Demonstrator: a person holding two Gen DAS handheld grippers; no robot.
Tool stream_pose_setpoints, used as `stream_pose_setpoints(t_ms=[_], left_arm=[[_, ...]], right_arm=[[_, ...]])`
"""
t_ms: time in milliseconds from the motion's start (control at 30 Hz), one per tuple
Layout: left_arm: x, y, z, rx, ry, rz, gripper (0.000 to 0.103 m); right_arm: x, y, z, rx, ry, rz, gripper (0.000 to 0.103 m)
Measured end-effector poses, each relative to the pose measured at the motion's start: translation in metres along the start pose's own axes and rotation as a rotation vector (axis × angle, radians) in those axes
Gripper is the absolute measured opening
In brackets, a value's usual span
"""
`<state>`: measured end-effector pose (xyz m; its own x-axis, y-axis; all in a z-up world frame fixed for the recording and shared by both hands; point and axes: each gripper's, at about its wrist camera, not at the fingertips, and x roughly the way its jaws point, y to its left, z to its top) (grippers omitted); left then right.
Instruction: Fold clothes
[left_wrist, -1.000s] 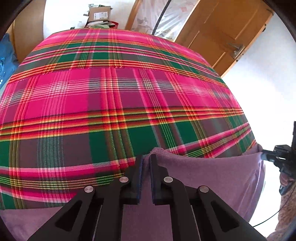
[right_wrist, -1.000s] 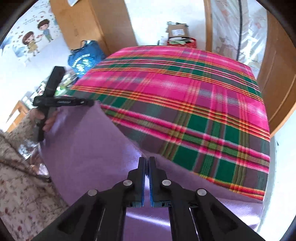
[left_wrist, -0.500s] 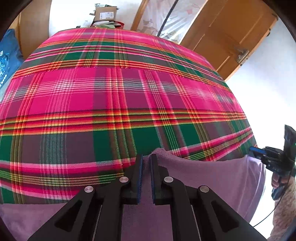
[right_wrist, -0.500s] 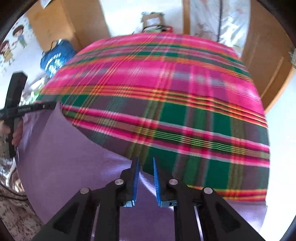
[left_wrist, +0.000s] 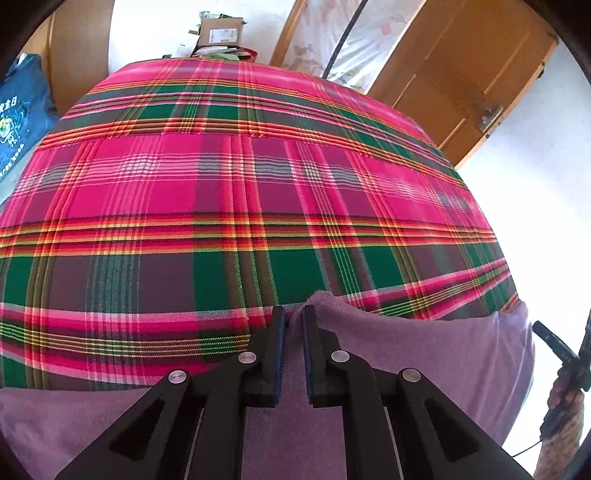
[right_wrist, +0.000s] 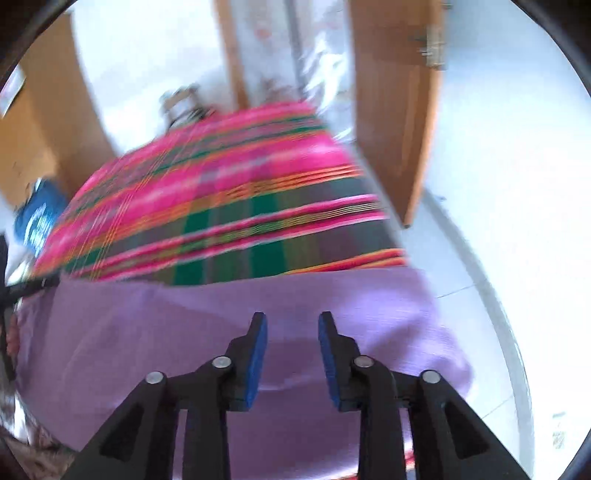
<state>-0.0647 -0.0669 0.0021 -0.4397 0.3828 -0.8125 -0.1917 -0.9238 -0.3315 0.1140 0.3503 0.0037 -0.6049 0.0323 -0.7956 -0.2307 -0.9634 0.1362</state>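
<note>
A purple garment (left_wrist: 424, 354) lies along the near edge of a bed with a pink, green and red plaid cover (left_wrist: 221, 203). My left gripper (left_wrist: 293, 314) pinches a raised fold of the garment at its far edge, and its jaws are just beginning to open. In the blurred right wrist view my right gripper (right_wrist: 293, 321) hangs over the garment (right_wrist: 184, 325). Its jaws are opening, and no cloth is pinched between the blue pads (right_wrist: 258, 354). The right gripper (left_wrist: 561, 354) also shows at the right edge of the left wrist view, beside the garment's corner.
A wooden door (left_wrist: 461, 66) stands beyond the bed's right side, over white floor (right_wrist: 498, 184). A cardboard box (left_wrist: 221, 35) sits past the far end of the bed. A blue bag (left_wrist: 18, 118) is at the left. A floral sleeve (left_wrist: 561, 443) is at the right edge.
My right gripper let go of the garment, opened and swung right with a roll; the cloth dropped flat on the bed's edge. My left gripper stayed in place with its fold.
</note>
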Motion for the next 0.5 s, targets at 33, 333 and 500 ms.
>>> stream_pose_setpoints(t_ms=[33, 333, 500], left_arm=[[0.0, 0.0, 0.0, -0.002, -0.001, 0.001, 0.011], [-0.001, -0.002, -0.001, -0.008, -0.005, 0.012, 0.011], [-0.004, 0.001, -0.003, -0.032, -0.011, 0.006, 0.011]], right_arm=[[-0.001, -0.005, -0.001, 0.021, -0.007, -0.004, 0.036], [0.031, -0.01, 0.012, 0.0, 0.013, -0.026, 0.04], [0.042, -0.01, 0.012, -0.01, 0.015, -0.06, 0.04]])
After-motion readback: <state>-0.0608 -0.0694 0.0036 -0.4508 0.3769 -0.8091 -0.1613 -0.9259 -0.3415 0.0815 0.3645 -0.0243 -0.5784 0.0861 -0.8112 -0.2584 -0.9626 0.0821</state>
